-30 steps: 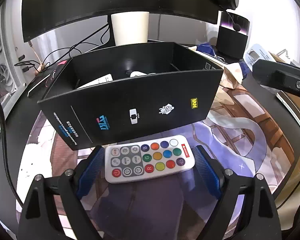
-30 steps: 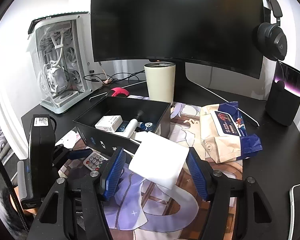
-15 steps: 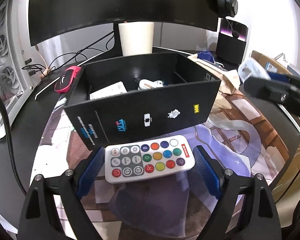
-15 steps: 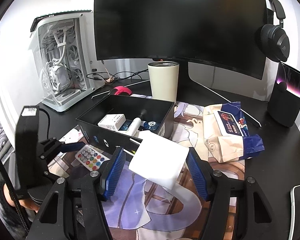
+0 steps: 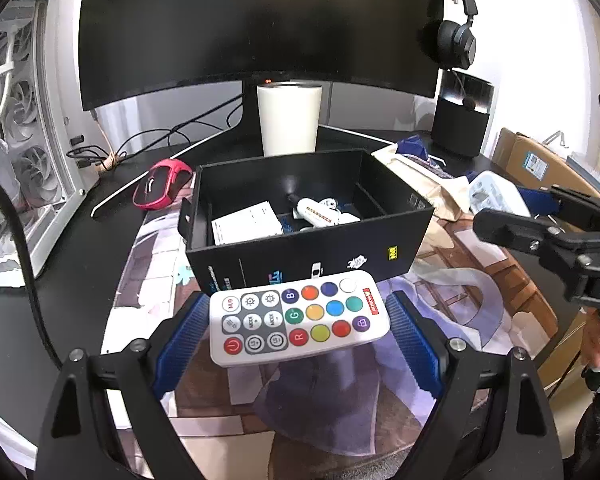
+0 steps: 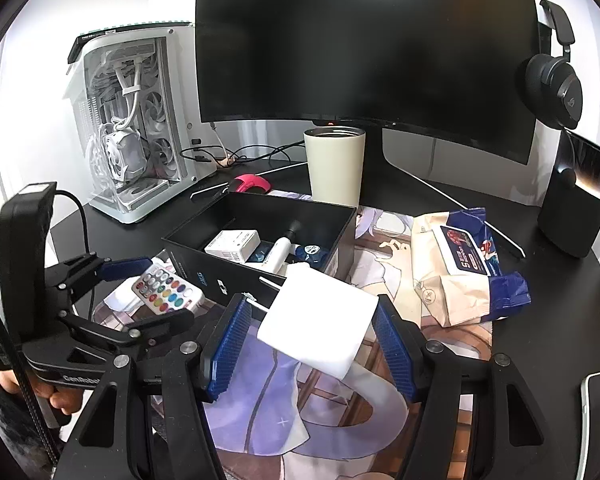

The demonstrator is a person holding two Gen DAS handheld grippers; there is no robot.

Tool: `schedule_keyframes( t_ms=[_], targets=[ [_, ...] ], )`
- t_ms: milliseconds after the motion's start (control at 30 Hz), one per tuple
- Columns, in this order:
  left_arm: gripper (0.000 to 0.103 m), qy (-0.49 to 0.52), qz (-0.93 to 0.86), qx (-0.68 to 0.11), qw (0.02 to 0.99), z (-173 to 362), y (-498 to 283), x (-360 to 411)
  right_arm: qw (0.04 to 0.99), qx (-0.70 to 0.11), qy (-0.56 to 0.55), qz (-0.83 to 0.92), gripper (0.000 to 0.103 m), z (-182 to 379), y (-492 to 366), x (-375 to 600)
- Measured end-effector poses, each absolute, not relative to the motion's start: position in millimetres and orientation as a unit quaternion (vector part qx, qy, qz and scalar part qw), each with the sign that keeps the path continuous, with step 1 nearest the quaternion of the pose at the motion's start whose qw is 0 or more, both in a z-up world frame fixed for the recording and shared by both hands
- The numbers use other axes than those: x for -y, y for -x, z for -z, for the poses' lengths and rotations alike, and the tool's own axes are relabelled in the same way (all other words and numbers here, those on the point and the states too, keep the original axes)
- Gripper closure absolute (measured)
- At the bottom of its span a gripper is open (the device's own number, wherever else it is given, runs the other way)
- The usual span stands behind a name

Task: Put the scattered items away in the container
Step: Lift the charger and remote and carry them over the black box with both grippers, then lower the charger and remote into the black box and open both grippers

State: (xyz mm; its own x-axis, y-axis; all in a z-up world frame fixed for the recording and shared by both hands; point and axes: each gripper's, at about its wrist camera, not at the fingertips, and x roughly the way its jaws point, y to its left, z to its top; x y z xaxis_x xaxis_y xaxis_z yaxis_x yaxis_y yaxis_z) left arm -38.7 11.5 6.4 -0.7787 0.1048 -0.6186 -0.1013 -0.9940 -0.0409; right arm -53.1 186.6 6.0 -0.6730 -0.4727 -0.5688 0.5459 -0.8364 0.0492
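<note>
Your black surface (image 6: 540, 280) is crowded: a curved monitor (image 6: 360, 48) at the back, a cream tumbler (image 6: 334, 166) before it, a white PC case (image 6: 128, 128) at the left, and a wipes pack (image 6: 456, 264) to the right on the printed mat (image 5: 460, 280). At the centre stands the open black box (image 5: 308, 248), already holding a small white carton (image 5: 246, 224) and a white tube (image 5: 318, 214). Your left hand-held gripper (image 5: 300, 320) is clamped on the RGB remote (image 5: 298, 316), raised just short of the box's near wall. Your right hand-held gripper (image 6: 312, 320) pinches a white block (image 6: 318, 316), tilted, by the box's near right corner. Above the box's rim the space is open.
</note>
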Motion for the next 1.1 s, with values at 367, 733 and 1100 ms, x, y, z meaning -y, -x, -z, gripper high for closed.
schedule_keyframes(
  t_ms=[367, 733, 1100],
  targets=[
    [0.014, 0.299, -0.953, -0.001, 0.051, -32, 31, -2, 0.286, -0.069, -0.289, 0.911, 0.039, -9, 52, -182],
    [0.014, 0.291, -0.956, 0.013, 0.038, -38, 46, 15, 0.287, -0.068, -0.288, 0.911, 0.039, -13, 63, -179],
    [0.014, 0.288, -0.956, 0.022, 0.04, -47, 75, 18, 0.293, -0.08, -0.287, 0.908, 0.039, -25, 85, -156]
  ],
)
